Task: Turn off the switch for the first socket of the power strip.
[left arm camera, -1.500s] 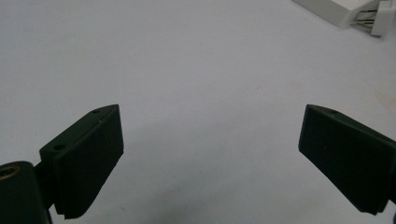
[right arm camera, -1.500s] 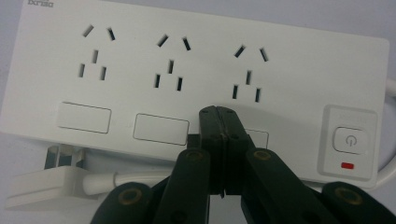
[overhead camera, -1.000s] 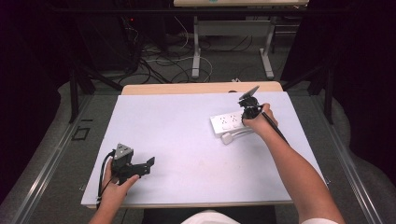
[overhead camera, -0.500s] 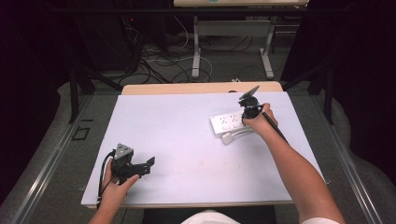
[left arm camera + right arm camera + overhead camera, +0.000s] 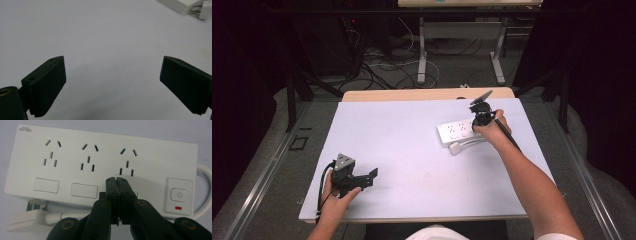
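Observation:
A white power strip (image 5: pixel 455 131) lies on the right half of the white table (image 5: pixel 412 145), its own white plug (image 5: pixel 455 148) and cable lying just in front of it. My right gripper (image 5: pixel 477 122) points down onto the strip. In the right gripper view it (image 5: pixel 116 181) is shut with nothing between its jaws, and its tips rest on the strip (image 5: pixel 100 157) just below the third socket, left of the power button (image 5: pixel 178 194). The plug (image 5: pixel 25 220) lies at the lower left there. My left gripper (image 5: pixel 371 176) rests near the front left, open (image 5: pixel 112 85) over bare table.
The strip's corner (image 5: pixel 180 3) and plug (image 5: pixel 205 8) appear far off in the left gripper view. Beyond the table's far wooden edge (image 5: pixel 427 94) are a desk frame (image 5: pixel 422 55) and loose floor cables (image 5: pixel 387 70). Dark surroundings flank both sides.

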